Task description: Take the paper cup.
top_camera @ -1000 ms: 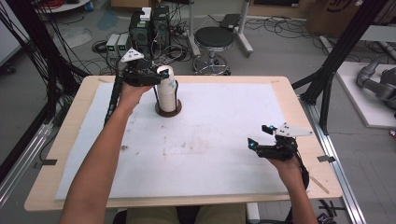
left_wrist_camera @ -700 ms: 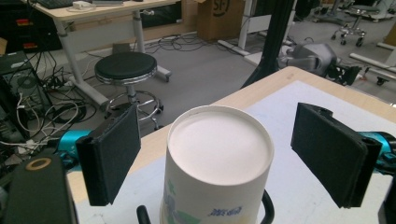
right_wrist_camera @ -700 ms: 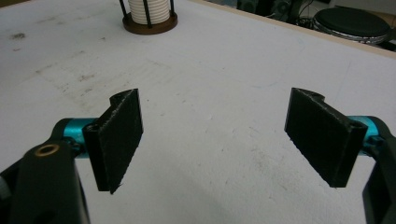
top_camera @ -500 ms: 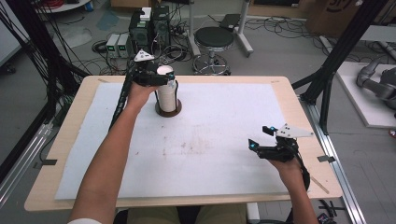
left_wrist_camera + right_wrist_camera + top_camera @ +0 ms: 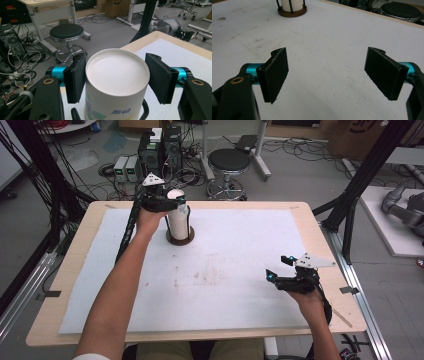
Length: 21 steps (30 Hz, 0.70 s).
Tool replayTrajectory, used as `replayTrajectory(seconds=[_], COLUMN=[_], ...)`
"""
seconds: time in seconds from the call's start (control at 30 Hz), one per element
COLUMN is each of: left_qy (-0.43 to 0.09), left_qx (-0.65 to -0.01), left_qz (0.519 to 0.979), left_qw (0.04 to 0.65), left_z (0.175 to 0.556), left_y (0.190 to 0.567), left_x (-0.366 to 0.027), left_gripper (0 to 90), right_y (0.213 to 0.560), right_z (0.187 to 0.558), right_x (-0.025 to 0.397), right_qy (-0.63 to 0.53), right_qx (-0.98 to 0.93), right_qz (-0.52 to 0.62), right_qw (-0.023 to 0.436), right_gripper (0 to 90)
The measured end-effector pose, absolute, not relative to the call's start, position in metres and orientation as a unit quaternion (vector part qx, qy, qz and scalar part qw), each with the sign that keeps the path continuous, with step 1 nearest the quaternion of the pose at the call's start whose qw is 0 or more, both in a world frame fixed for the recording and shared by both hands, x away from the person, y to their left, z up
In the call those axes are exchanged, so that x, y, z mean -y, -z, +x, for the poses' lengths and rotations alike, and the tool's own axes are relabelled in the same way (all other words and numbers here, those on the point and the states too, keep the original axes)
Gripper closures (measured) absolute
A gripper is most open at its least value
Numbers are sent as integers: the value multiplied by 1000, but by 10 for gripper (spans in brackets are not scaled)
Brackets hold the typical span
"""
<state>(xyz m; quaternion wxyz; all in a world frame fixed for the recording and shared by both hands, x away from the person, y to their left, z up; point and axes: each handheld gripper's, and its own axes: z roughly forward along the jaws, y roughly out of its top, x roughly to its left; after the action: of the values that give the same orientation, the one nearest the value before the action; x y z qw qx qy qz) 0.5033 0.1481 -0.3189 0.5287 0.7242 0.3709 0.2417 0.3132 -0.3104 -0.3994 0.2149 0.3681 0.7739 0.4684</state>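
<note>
Open white mat [image 5: 235, 265] is left across the frame's centre and lower half; passage at upper left is blocked by the cup stack [image 5: 179, 217].

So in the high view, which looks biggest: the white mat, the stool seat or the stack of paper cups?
1. white mat, by far.
2. stool seat.
3. stack of paper cups, though its footprint looks nearly alike to the seat's, and the stool stands farther off.

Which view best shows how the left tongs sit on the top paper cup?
The left gripper view: the cup sits between both pads. The high view shows it small, partly behind the hand; the right gripper view shows the stack's base.
</note>
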Motion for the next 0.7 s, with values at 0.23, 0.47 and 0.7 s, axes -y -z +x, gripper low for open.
replayTrajectory(seconds=[0.23,0.47,0.7], left_qy=[-249,-260,-276], left_qx=[-372,-366,-357], left_qz=[714,692,666], left_qw=[538,565,594], left_z=[501,494,479], left_y=[314,301,282], left_x=[-152,-158,-169], left_gripper=[359,366,373], right_y=[399,398,396], right_z=[313,313,312], right_x=[310,310,311], right_qy=[-468,-470,-472], right_qx=[-775,-774,-771], right_qz=[368,366,366], right_qw=[214,216,219], right_gripper=[195,195,195])
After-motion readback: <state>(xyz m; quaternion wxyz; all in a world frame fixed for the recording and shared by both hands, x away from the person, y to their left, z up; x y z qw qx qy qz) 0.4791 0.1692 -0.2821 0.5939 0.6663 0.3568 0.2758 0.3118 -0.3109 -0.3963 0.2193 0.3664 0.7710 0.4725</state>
